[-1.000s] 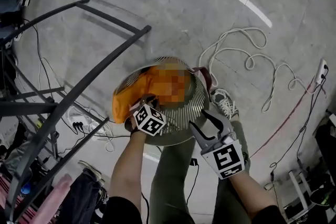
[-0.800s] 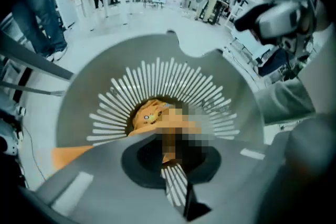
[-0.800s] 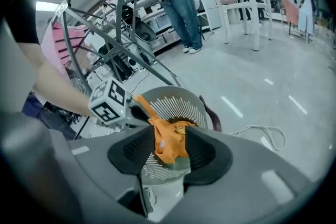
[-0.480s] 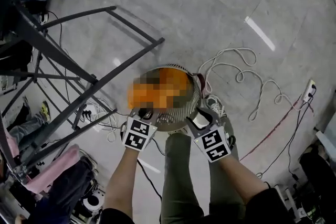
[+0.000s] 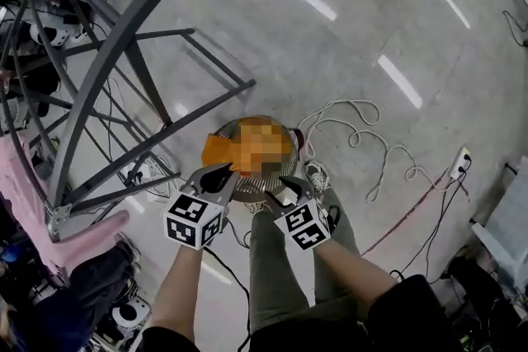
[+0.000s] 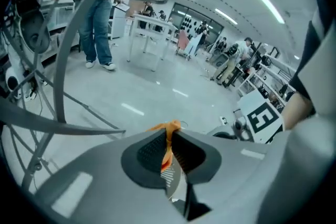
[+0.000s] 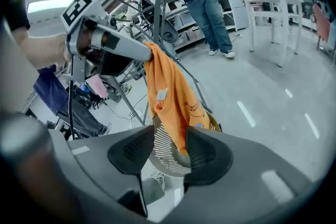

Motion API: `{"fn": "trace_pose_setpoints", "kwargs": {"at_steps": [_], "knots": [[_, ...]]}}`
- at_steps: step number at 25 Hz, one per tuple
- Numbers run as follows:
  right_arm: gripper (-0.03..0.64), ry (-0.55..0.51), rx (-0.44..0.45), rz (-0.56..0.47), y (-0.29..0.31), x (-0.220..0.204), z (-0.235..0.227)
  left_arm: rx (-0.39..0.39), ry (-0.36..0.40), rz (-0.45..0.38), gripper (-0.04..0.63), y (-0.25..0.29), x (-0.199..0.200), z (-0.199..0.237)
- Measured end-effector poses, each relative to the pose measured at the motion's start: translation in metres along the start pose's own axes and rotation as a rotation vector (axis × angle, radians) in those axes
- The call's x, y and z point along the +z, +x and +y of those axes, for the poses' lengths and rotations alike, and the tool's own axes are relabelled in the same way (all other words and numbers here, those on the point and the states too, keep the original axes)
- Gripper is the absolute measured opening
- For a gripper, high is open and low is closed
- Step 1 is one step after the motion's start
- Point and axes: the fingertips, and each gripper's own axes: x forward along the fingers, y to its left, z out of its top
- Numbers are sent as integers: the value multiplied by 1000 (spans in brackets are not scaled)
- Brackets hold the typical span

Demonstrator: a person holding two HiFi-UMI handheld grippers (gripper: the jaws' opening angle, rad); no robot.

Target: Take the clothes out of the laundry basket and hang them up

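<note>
The round slatted laundry basket stands on the floor below me. An orange garment rises out of it, pinched by my left gripper, which is shut on its top edge. In the left gripper view the cloth shows squeezed between the pads of that gripper. In the right gripper view the garment hangs from the left gripper down over the basket. My right gripper is open; the garment's lower end hangs in its gap, unpressed. It sits right of the basket.
A grey tubular drying rack fills the left side, with a pink garment on it and dark clothes below. A white cable loops across the floor to a socket. People and white tables stand far off.
Both grippers have risen away from the basket, the left one lifting the orange garment with it. My view has swung left, so more of the drying rack shows.
</note>
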Motion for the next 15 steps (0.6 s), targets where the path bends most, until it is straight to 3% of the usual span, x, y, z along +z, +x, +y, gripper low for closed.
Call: {"fn": "trace_pose_setpoints", "kwargs": {"at_steps": [8, 15], "knots": [[183, -90, 81, -3, -34, 54, 23, 30, -93, -198, 28, -62, 86, -31], [189, -174, 34, -69, -62, 96, 14, 107, -145, -404, 28, -108, 153, -51]]}}
